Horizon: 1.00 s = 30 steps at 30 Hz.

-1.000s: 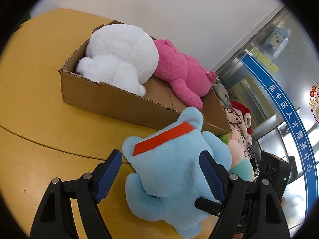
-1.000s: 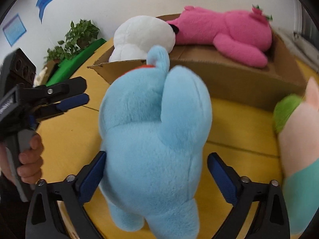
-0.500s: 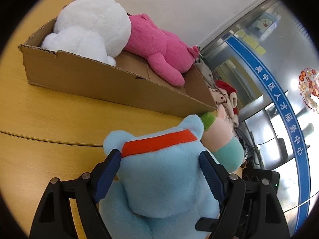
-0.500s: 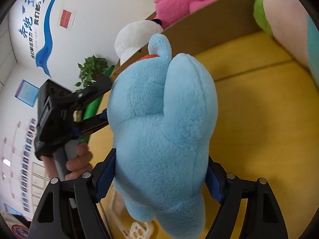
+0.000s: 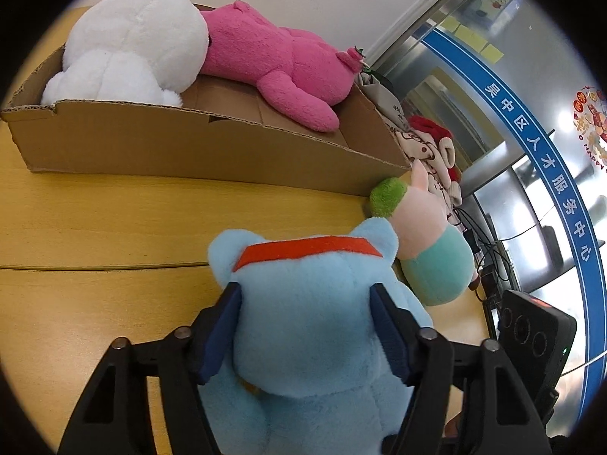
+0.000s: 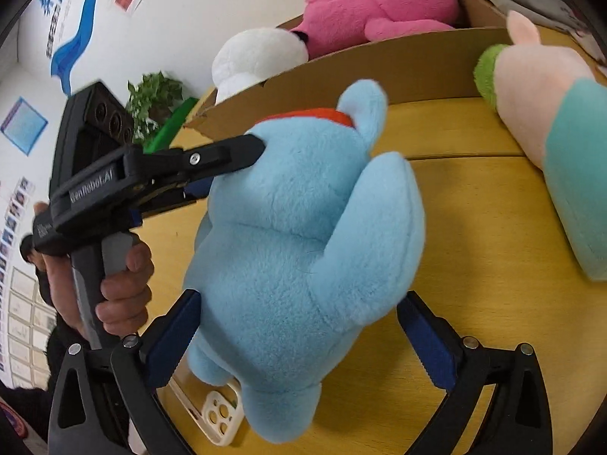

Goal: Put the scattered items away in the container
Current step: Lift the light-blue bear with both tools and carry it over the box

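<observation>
Currently the left gripper is clamped on the head of the blue plush, its pads pressed into the fabric, while the right gripper brackets the lower body with jaws wide; firm contact there cannot be confirmed. Two toys, the white plush and the pink plush, already lie in the cardboard box at 11 o'clock. Remaining: the blue plush and the pig plush at 2 o'clock, beside the box corner.
</observation>
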Tool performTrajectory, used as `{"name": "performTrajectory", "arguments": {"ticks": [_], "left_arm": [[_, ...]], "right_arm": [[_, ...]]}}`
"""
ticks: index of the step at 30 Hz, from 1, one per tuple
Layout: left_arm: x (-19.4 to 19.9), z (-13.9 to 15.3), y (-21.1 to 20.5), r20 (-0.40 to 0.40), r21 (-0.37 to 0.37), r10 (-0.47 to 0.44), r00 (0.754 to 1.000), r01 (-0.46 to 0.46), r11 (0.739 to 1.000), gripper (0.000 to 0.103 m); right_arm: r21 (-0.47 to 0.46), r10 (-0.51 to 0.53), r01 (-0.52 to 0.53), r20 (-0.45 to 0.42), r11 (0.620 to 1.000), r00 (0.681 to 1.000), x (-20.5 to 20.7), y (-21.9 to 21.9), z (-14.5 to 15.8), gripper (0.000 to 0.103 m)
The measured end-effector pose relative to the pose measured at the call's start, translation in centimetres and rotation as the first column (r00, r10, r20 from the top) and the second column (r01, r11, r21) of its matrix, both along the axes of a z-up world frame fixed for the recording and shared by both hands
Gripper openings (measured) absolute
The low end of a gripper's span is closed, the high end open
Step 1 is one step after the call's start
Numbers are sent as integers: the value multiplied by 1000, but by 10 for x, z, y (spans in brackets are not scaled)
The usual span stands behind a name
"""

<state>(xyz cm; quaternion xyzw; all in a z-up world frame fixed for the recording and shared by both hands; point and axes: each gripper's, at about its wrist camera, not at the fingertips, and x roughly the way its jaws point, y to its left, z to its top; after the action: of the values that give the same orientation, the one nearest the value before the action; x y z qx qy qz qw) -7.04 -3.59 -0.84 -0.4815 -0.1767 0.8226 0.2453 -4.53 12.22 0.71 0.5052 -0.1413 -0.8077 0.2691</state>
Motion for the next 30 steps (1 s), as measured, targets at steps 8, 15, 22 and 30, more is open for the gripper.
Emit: {"name": "performTrajectory", "arguments": {"ticks": [8, 15, 22, 30], "left_arm": [[10, 13, 0, -10, -15, 10, 1000, -10, 1000, 45], [26, 52, -4, -87, -9, 35, 996, -35, 999, 15], [24, 77, 5, -121, -9, 3, 993, -4, 1000, 0], [16, 17, -41, 45, 40, 140, 989, -142, 989, 58]], "right_arm": [[-61, 25, -27, -27, 998, 999, 0, 0, -1, 72], [-28, 45, -49, -128, 998, 991, 9, 1, 26, 67], [37, 71, -64, -262, 997, 963, -1, -1, 77, 63], [0, 11, -11, -70, 1000, 998, -12, 26, 19, 64]]}}
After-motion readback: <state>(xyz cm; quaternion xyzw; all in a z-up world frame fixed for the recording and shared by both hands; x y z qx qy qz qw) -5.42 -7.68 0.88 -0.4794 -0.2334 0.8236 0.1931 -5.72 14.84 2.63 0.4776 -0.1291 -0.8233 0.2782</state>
